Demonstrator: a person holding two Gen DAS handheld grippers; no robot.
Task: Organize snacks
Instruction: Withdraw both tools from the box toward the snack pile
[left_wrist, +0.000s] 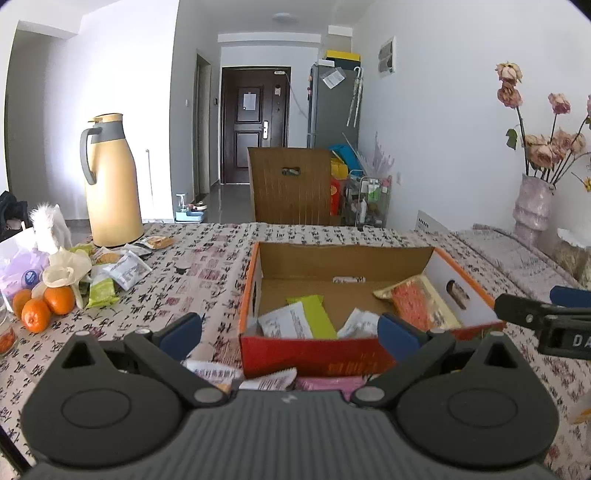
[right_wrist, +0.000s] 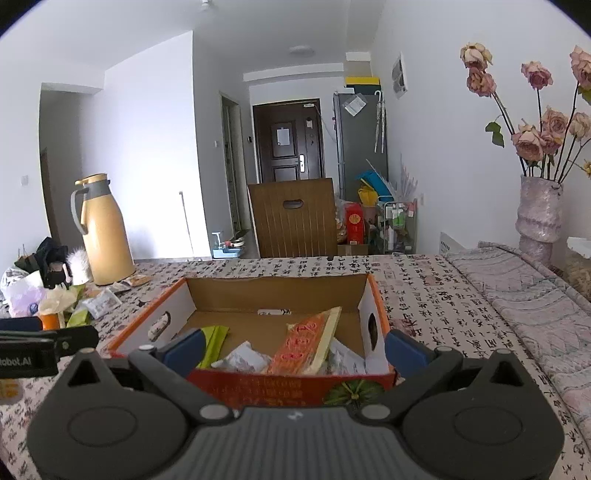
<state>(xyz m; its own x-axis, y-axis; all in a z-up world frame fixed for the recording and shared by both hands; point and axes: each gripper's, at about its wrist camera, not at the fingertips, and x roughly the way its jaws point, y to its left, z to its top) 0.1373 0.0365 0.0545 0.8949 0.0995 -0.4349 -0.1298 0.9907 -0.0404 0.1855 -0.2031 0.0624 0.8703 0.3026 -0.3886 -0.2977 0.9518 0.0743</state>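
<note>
The open cardboard box (left_wrist: 369, 356) sits mid-table, holding snack packets — a lime-green packet (left_wrist: 317, 314), white packets (left_wrist: 284, 323) and an orange-and-gold packet (left_wrist: 415, 301) leaning on its right wall. The left gripper (left_wrist: 291, 332) and right gripper (right_wrist: 293, 349) hover at its near edge, jaws apart, empty. More loose snack packets (left_wrist: 122, 267) lie by the left table edge, near tangerines (left_wrist: 44, 304) and a yellow thermos jug (left_wrist: 110, 181).

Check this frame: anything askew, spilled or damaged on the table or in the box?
Nothing looks spilled or damaged. The orange snack packet leans tilted against other packets inside the cardboard box, and loose snack packets lie scattered beside the yellow thermos jug. Both are expected mid-sorting.
</note>
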